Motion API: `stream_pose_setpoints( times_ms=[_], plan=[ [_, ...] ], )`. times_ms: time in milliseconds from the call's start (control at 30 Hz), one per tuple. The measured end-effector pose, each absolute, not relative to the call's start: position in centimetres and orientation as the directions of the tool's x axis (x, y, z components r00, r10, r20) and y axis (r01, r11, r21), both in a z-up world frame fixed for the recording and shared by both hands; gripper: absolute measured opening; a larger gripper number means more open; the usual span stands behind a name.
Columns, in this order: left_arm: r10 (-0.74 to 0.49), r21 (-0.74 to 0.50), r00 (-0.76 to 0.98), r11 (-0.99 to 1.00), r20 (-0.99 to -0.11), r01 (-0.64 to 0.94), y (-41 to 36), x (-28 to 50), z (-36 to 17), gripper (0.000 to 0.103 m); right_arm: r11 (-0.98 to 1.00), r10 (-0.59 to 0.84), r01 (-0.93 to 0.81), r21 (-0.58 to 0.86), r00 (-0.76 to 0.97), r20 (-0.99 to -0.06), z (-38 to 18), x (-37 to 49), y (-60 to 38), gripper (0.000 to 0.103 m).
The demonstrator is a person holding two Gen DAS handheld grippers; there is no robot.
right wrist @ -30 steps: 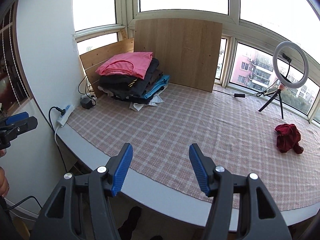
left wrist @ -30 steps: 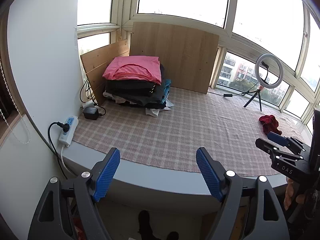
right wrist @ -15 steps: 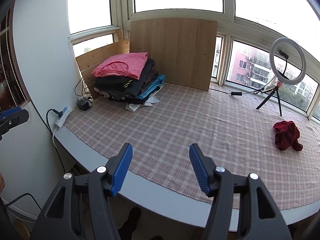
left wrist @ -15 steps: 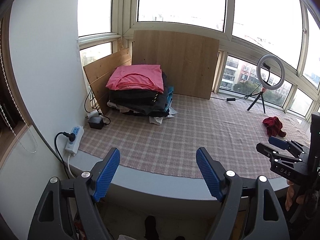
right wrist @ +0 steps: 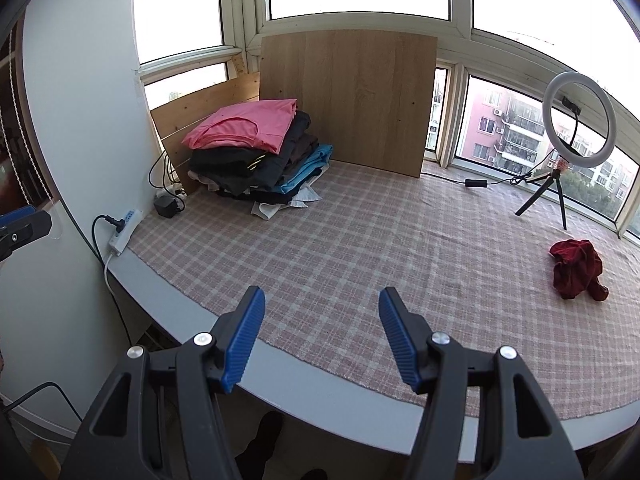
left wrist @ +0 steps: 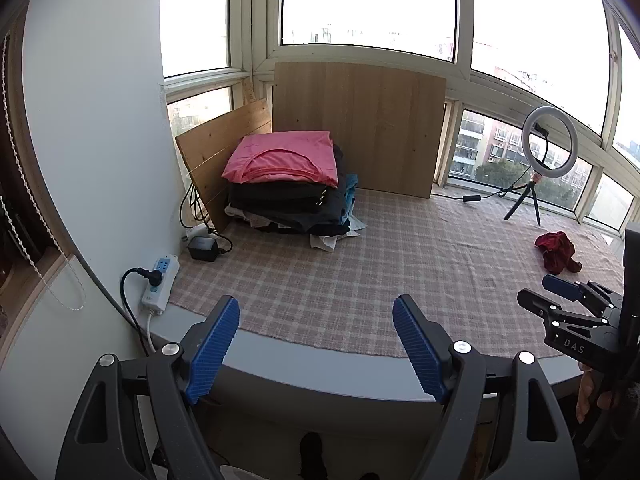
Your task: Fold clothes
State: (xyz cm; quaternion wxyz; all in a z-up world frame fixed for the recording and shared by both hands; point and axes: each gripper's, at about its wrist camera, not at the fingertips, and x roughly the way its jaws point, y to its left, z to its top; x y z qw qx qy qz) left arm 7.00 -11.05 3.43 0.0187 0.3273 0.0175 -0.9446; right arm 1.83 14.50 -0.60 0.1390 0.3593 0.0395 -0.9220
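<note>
A crumpled dark red garment (right wrist: 576, 269) lies unfolded on the checked cloth at the far right, near the window. A stack of folded clothes (right wrist: 256, 156), pink garment (right wrist: 244, 125) on top, black and blue layers beneath, sits in the back left corner against wooden boards.

a grey ledge (right wrist: 304, 384) under the windows carries a pink checked cloth (right wrist: 360, 248). on the cloth a stack of folded clothes (right wrist: 256, 152) sits in the far left corner, a crumpled red garment (right wrist: 576, 272) lies at the right, and a ring light (right wrist: 576, 120) on a tripod stands behind it. a power strip (right wrist: 124, 232) lies at the ledge's left end.
</note>
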Motion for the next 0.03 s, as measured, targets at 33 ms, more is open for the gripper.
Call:
stream_pose_setpoints(
  times_ms=[33],
  plan=[
    [-0.029, -0.017, -0.789, -0.999, -0.613, 0.049, -11.04, 7.14, 3.51, 0.079, -0.958, -0.228, 0.285, 0.028, -0.703, -0.674, -0.61, 1.84, 14.50, 0.059]
  ],
)
